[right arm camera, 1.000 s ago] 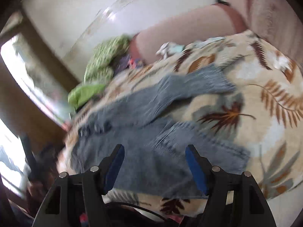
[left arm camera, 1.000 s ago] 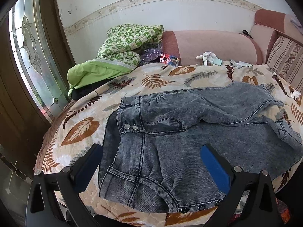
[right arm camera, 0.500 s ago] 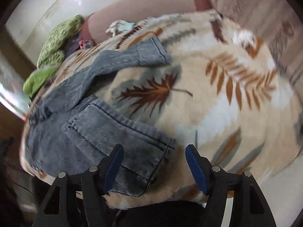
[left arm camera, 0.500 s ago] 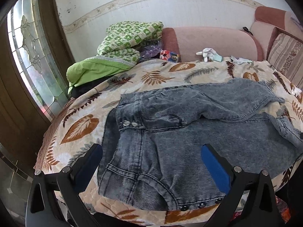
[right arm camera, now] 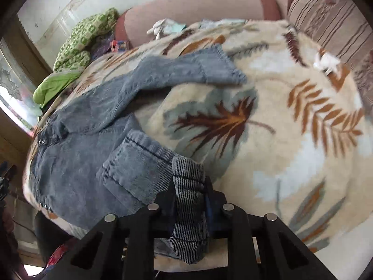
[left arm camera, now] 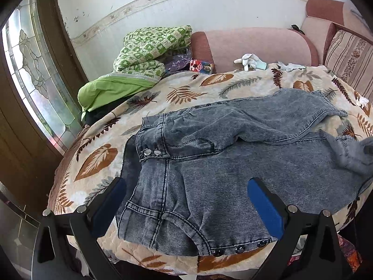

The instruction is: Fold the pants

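Note:
Grey-blue denim pants (left arm camera: 233, 163) lie spread on a leaf-print blanket (left arm camera: 98, 158), waistband at the left, legs running right. My left gripper (left arm camera: 186, 205) is open, its blue pads either side of the waist area near the front edge, holding nothing. In the right wrist view the pants (right arm camera: 98, 154) lie at the left, and my right gripper (right arm camera: 190, 193) is shut on the hem of the near pant leg (right arm camera: 188, 179), which bunches up between the jaws. The far leg's hem (right arm camera: 209, 67) lies flat on the blanket (right arm camera: 303, 140).
A green checked quilt (left arm camera: 149, 49) and lime cloth (left arm camera: 109, 91) are piled at the back left. A pink sofa back (left arm camera: 256, 44), white gloves (left arm camera: 250, 61), a small colourful box (left arm camera: 201, 66) and a striped cushion (left arm camera: 349, 56) line the rear. A glass door (left arm camera: 30, 81) stands left.
My right gripper was open over the near leg's hem and has shut on it, bunching the cloth. My left gripper stayed open and barely shifted.

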A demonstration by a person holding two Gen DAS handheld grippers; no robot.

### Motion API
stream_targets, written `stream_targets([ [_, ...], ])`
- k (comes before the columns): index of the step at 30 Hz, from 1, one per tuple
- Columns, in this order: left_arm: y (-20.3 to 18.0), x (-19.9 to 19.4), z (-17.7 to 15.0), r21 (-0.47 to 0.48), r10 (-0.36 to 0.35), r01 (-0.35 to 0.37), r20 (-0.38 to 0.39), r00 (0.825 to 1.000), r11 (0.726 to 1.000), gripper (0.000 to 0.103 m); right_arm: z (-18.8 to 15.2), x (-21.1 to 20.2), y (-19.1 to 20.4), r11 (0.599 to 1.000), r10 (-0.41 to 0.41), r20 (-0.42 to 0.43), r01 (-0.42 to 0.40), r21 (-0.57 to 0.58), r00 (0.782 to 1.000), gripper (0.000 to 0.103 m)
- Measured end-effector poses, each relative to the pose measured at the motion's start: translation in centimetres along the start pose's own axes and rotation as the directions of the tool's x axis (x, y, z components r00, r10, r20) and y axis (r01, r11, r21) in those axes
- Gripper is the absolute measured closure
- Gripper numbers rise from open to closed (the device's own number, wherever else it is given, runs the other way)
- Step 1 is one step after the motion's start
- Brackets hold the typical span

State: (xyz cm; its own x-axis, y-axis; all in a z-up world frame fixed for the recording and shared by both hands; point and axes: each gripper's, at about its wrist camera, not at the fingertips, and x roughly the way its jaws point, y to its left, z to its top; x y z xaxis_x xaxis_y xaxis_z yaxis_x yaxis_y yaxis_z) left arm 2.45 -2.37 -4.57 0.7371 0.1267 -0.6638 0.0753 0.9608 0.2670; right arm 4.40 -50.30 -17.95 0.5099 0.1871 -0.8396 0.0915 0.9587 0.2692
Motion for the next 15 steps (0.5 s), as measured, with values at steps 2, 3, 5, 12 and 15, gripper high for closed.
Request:
stream_targets([
  [2, 0.1, 0.1, -0.1, 0.0, 0.0, 0.0, 0.003, 1.0, 1.0, 0.0, 0.7, -2.5, -2.1, 0.997, -0.075, 0.069, 0.074, 0.021, 0.995, 0.085],
  [3, 0.1, 0.1, -0.1, -0.004, -0.002, 0.002, 0.002, 1.0, 1.0, 0.0, 0.9, -3.5, -3.4, 0.993, -0.106, 0.093, 0.101, 0.058, 0.99, 0.085],
  [5, 0.2, 0.4, -0.2, -0.013, -0.011, 0.011, -0.004, 1.0, 1.0, 0.0, 0.2, -4.8, -7.1, 0.976, -0.119, 0.136, 0.091, 0.2, 0.983, 0.085],
  [12, 0.3, 1.2, -0.6, -0.004, -0.011, 0.011, -0.025, 1.0, 1.0, 0.0, -3.6, -6.0, -11.0, 0.783, -0.123, 0.102, 0.033, 0.621, 0.987, 0.049],
  [15, 0.6, 1.7, -0.6, -0.029, -0.014, 0.013, -0.036, 0.999, 0.999, 0.0, -4.0, -8.8, -8.7, 0.816, -0.188, 0.144, 0.073, 0.573, 0.971, 0.048],
])
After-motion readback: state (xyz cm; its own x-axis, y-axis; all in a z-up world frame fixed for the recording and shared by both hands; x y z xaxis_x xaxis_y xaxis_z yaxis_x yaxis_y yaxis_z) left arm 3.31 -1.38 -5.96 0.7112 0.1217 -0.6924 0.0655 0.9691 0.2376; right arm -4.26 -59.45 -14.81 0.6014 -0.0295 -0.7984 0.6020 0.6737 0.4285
